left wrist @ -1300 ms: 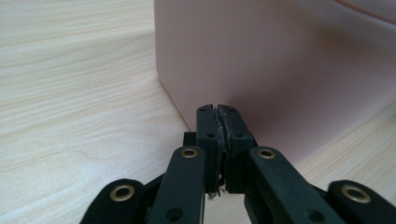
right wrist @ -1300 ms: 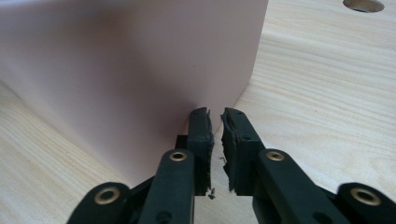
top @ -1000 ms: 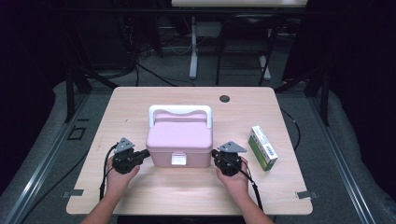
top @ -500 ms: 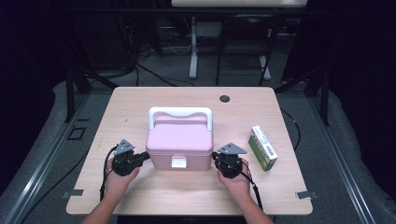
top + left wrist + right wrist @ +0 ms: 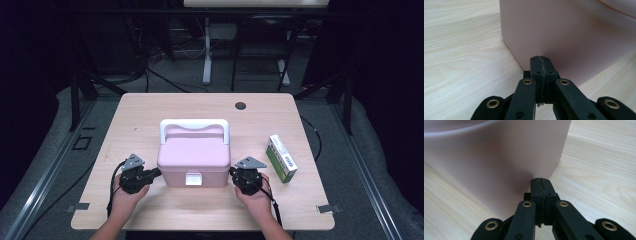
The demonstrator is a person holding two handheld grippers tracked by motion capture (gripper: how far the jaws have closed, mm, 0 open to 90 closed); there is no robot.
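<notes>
Fingers (image 5: 535,66) pressed together on both grippers, flanking pink box (image 5: 194,155), green carton (image 5: 281,158) lettering unreadable

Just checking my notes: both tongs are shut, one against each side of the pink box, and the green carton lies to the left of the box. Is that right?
Not quite. The green carton lies to the right of the pink box, beyond the right tongs, as the high view shows. The rest holds: the left tongs and right tongs are shut, one at each side of the box.

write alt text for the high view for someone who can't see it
A pink lidded box with a white handle sits on a wooden table, the shut left gripper and right gripper against its sides. A green carton lies to its right.
</notes>
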